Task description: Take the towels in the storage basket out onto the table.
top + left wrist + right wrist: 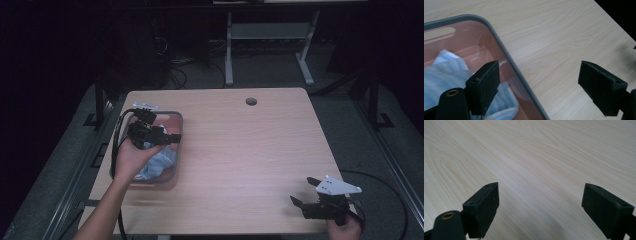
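Wooden table [240, 150]: blue cloth [446, 72] already lies in pink bin [506, 53]; left gripper [540, 86] and right gripper [541, 207] both gape wide, empty.

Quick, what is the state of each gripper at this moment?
Left gripper: open, holding nothing, jaws astride the rim of the pink bin.
Right gripper: open, holding nothing, over the bare table.

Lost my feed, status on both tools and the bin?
Left tool open, above bin rim. Right tool open, near table corner. Blue cloth in bin. Nothing in the way.
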Motion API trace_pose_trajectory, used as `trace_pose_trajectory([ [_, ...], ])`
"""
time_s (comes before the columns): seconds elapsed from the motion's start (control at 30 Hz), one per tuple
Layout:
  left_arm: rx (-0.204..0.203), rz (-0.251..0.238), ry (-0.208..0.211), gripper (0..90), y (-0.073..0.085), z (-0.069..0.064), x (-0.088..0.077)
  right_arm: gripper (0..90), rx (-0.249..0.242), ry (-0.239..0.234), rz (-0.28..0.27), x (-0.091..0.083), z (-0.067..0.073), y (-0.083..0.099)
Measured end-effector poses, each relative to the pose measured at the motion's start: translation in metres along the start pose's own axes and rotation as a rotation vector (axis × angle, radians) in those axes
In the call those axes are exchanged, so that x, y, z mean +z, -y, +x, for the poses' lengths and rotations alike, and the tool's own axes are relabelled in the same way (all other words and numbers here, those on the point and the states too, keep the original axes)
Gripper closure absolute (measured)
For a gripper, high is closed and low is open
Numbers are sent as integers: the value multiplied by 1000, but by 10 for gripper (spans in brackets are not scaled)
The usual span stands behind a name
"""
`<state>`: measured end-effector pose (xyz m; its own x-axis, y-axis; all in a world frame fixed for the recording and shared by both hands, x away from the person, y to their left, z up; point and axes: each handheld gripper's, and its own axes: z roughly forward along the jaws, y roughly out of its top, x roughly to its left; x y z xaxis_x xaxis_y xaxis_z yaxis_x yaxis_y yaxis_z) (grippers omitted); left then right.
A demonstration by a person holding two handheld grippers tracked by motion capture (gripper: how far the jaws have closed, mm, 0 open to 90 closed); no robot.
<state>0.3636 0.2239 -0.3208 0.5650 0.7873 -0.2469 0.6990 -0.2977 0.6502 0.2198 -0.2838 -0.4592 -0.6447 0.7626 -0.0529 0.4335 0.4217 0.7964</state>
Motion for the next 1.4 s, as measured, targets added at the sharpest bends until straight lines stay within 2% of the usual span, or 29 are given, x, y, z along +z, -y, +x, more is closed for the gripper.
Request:
trace_pose_trajectory([
  [0.4, -91, -34, -87, 168, 21, 36, -25, 138, 6, -11, 4, 1, 1, 0],
  [0.6, -138, -11, -131, 168, 33, 50, -26, 138, 9, -10, 5, 2, 1, 1],
  [0.7, -156, -11, -140, 168, 37, 55, -25, 138, 5, -10, 3, 1, 1, 0],
  [0.83, -162, 17, -146, 167, 40, 57, -20, 138, 4, -14, 2, 2, 1, 0],
  [1.03, -188, 79, -150, 173, 45, 61, 2, 139, -8, -16, 7, 2, 2, 0],
  [1.17, -219, 147, -162, 218, 47, 63, 17, 138, -5, -18, 5, 2, 2, 0],
  [1.27, -207, 165, -164, 250, 48, 62, 25, 139, -5, -18, 3, 2, 2, 0],
  [1.4, -192, 223, -189, 303, 50, 62, 37, 139, -11, -18, 1, 2, 1, 0],
])
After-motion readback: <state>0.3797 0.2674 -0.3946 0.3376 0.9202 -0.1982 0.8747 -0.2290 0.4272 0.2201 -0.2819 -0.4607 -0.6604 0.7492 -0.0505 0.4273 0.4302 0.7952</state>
